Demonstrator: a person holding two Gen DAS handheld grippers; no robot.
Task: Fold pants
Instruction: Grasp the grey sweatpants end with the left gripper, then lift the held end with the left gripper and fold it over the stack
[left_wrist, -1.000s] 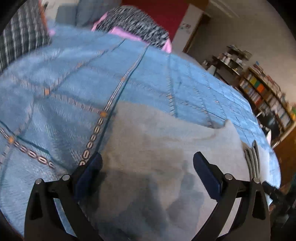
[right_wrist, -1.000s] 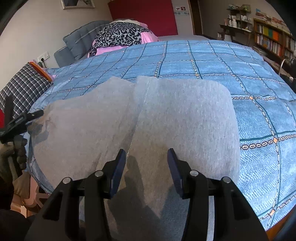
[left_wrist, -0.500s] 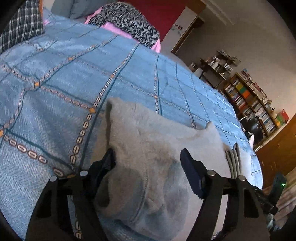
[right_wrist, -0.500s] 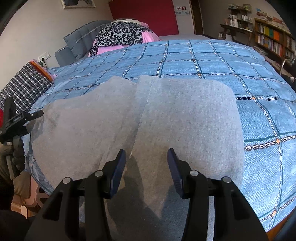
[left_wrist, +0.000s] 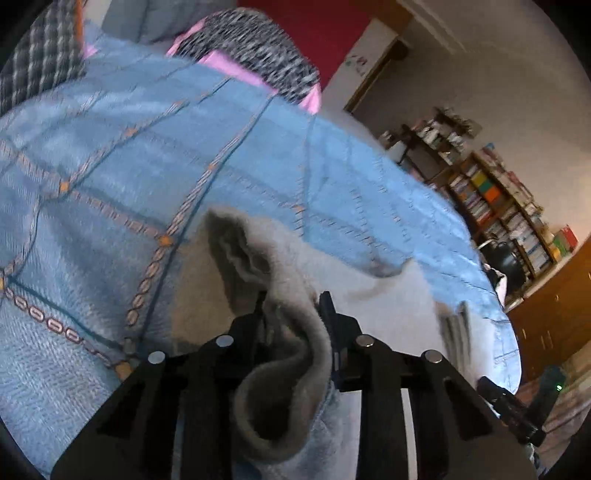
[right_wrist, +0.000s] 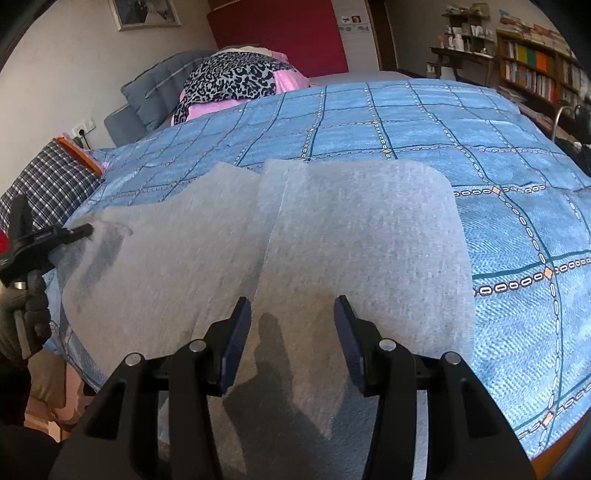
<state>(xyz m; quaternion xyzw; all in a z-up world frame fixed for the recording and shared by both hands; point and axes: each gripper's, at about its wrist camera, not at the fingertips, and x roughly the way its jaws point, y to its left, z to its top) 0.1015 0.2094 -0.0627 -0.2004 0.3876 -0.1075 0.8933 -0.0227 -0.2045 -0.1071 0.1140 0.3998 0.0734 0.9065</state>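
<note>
Both wrist views low over the bed (right_wrist: 406, 122), close on shared grey pants (right_wrist: 351, 229)

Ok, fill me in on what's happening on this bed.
A person is folding grey pants spread flat on a bed with a blue patterned bedspread, holding tongs in each hand. The left tongs are shut on a bunched, lifted bit of the pants' edge at one end. The right tongs hang open just above the fabric at the near edge, gripping nothing. No fold has been laid over yet.
</note>
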